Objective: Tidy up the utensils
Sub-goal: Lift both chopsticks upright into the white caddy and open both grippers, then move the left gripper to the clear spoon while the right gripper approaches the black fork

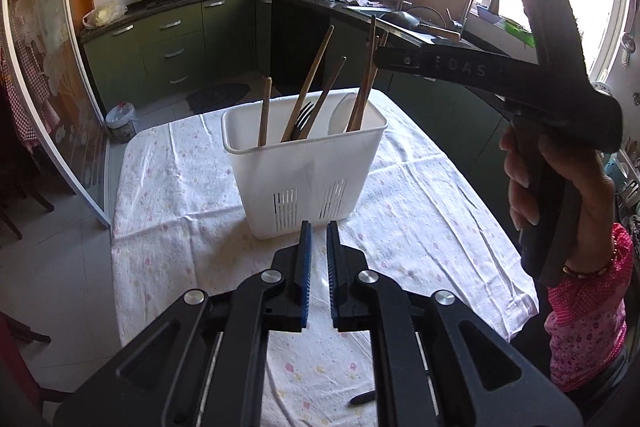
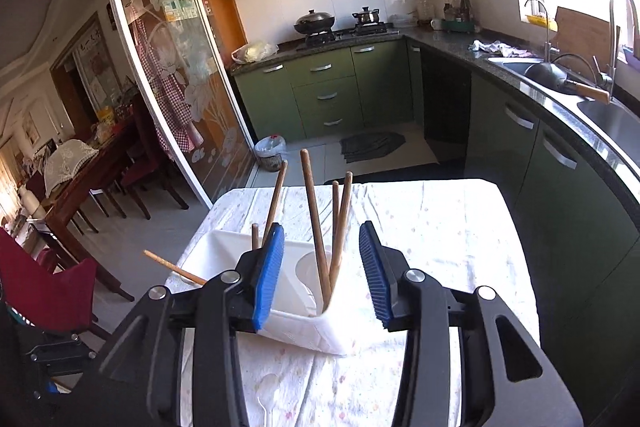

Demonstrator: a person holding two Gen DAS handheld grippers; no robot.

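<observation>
Floral-clothed table, white utensil caddy standing mid-table at twelve o'clock of the left gripper, wooden utensils and chopsticks upright inside, left gripper nearly pressed together and empty, right gripper spread around the chopstick tops, clear of them.

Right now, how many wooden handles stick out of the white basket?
6 wooden handles. Three stand bunched at one end of the white basket, two lean in the middle, and a short one stands at the other end. Shorter ones may be hidden inside.
</observation>
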